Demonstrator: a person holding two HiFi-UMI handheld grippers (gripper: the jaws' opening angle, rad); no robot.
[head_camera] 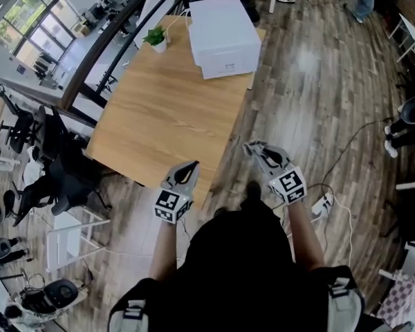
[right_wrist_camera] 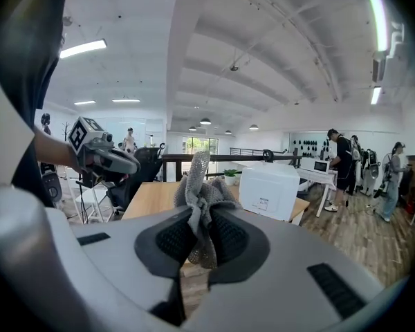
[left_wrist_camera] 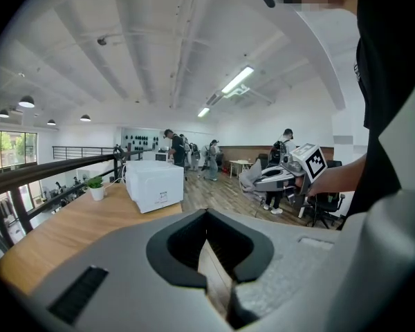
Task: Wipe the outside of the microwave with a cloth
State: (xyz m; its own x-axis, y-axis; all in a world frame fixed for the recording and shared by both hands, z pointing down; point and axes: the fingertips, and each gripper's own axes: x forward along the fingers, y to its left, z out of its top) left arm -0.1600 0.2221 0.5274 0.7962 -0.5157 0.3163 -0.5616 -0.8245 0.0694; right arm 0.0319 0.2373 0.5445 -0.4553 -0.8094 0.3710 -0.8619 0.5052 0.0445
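A white microwave [head_camera: 223, 37] stands at the far end of a wooden table [head_camera: 159, 116], its door closed. It also shows in the left gripper view as a white box [left_wrist_camera: 154, 184] and in the right gripper view beyond the jaws [right_wrist_camera: 268, 191]. My right gripper [right_wrist_camera: 199, 237] is shut on a grey mesh cloth [right_wrist_camera: 200, 192], which bunches up above the jaws. In the head view it hovers off the table's near right corner [head_camera: 254, 149]. My left gripper [head_camera: 189, 167] sits over the table's near edge, jaws together and holding nothing [left_wrist_camera: 218, 275]. Both are far from the microwave.
A small potted plant [head_camera: 156, 39] stands left of the microwave. A black railing [head_camera: 104, 54] runs along the table's left side, with chairs [head_camera: 62, 178] below. A power strip and cable [head_camera: 323, 203] lie on the wooden floor at right. People stand in the background [left_wrist_camera: 174, 147].
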